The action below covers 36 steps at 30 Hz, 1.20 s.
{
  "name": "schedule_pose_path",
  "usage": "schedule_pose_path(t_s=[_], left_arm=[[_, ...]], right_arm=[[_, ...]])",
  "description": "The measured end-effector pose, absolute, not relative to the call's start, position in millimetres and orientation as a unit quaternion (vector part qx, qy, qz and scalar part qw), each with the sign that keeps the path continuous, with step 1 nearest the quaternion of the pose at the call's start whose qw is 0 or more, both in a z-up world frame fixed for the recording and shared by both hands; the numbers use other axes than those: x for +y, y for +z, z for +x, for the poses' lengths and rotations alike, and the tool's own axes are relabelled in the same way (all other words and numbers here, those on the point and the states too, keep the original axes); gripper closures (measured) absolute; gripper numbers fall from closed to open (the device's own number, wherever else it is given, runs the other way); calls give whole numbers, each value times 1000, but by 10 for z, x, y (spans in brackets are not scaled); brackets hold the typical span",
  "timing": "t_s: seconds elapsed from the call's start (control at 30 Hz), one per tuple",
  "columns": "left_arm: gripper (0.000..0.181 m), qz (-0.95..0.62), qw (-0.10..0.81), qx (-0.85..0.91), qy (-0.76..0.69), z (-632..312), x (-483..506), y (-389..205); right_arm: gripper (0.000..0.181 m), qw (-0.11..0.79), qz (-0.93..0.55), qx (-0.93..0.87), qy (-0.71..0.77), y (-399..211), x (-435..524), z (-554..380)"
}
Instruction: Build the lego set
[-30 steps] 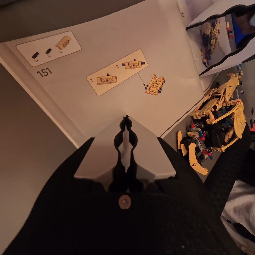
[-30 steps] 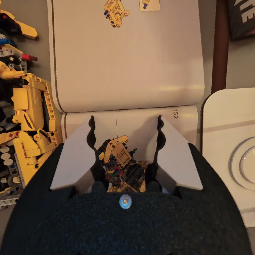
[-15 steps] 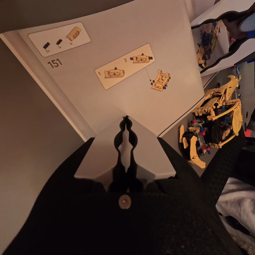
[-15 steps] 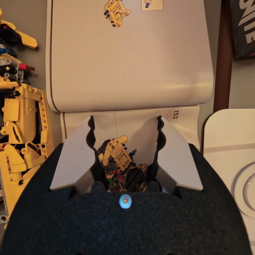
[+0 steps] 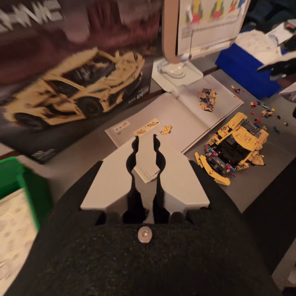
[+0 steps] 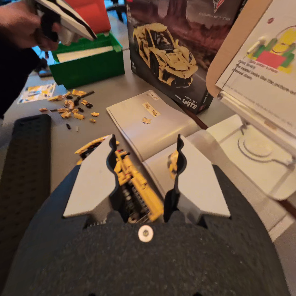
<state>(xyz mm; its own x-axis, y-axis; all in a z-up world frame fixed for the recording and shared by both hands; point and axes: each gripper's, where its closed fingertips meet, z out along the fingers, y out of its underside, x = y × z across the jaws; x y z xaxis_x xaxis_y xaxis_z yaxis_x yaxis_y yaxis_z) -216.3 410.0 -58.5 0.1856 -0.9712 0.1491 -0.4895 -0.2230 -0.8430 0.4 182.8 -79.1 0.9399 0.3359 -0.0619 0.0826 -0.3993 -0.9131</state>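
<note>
The left gripper (image 5: 145, 135) stands at the centre of its view with its jaws a narrow gap apart and nothing between them, held above the near corner of the open instruction booklet (image 5: 174, 128); lower right of the booklet sits the half-built yellow car model (image 5: 235, 144) on the grey table (image 5: 272, 168), with small loose coloured pieces (image 5: 262, 112) scattered toward the right edge; upper left stands the set's box (image 5: 72, 80) with a yellow car pictured on it, blurred.

The right gripper (image 6: 145, 139) has its jaws spread wide and empty, hovering over the model (image 6: 136, 181), which shows between the fingers at lower centre; the booklet (image 6: 152, 121) lies just beyond, printed with step diagrams and numerals; the box (image 6: 168, 52) at upper centre bears printed lettering and logos; a green bin (image 6: 89, 67) sits upper left, loose yellow and black parts (image 6: 73, 105) below it; a white stand (image 6: 256, 152) with a printed sheet fills the right.
</note>
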Motion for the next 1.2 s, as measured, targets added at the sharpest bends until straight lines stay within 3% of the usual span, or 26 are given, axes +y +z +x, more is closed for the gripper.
schedule_pose_path(t_s=[0.17, 0.47, 0.83, 1.0, 1.2], left_arm=[[158, -667, 427, 529, -307, -3142, 3848, -372], [157, -768, 325, 510, -212, -4173, 3394, -1616], [147, -699, 296, 591, -272, -3247, 3080, -2160], [147, -717, 303, 591, -212, -3375, 3401, -2298], [147, -696, 250, 600, -306, -3289, 3183, -2227]], right_arm=[[122, 584, -800, -22, 132, -1055, 1033, -348], [125, 598, -794, 74, 83, -1506, 560, -567], [125, 588, -806, 46, 47, -1653, 584, -640], [125, 588, -806, 59, 40, -1669, 573, -580], [126, 575, -816, 59, 35, -1743, 605, -567]])
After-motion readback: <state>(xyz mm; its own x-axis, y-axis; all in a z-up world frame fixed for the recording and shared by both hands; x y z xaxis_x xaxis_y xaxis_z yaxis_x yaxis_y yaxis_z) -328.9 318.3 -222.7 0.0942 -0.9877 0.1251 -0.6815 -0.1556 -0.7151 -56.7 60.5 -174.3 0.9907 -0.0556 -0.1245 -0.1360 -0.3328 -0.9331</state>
